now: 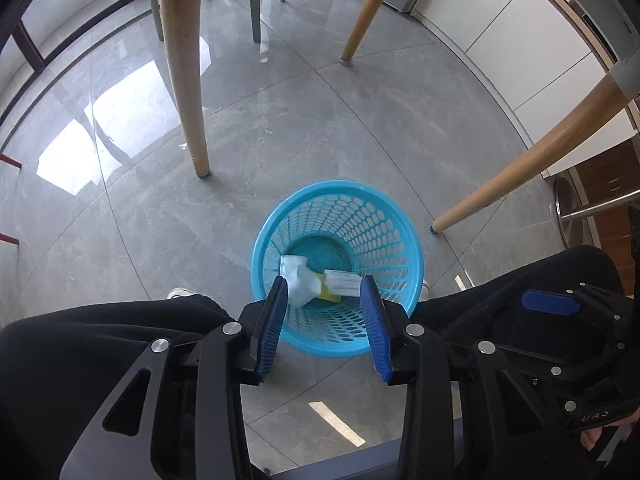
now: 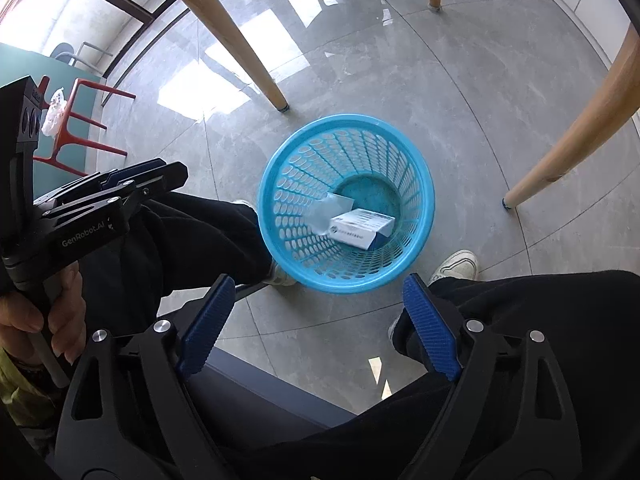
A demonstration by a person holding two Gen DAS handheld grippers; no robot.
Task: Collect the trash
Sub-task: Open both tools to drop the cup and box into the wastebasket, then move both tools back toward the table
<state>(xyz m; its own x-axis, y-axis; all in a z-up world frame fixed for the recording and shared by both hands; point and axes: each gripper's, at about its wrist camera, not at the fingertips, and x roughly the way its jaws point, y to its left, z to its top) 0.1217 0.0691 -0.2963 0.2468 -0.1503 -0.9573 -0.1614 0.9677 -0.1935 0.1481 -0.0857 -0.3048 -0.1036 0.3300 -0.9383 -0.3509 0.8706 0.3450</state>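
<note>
A blue plastic mesh basket (image 1: pixel 340 186) stands on the grey tiled floor between the person's feet. In the left wrist view my left gripper (image 1: pixel 325 292) hovers over its near rim, open, with its pads pressing on nothing. A crumpled white and yellow wrapper (image 1: pixel 300 284) and a white box (image 1: pixel 342 282) show between the fingertips, down inside the basket. The right wrist view shows the basket (image 2: pixel 348 120) holding the white and blue box (image 2: pixel 362 228) and a blurred pale wrapper (image 2: pixel 328 210). My right gripper (image 2: pixel 319 282) is wide open and empty above the near rim.
Wooden table legs (image 1: pixel 186 80) (image 2: pixel 572 148) stand around the basket. The person's black trouser legs (image 1: pixel 100 352) and white shoes (image 2: pixel 456 266) flank it. A red chair (image 2: pixel 76 128) is at the left, white cabinets (image 1: pixel 500 32) at the far right.
</note>
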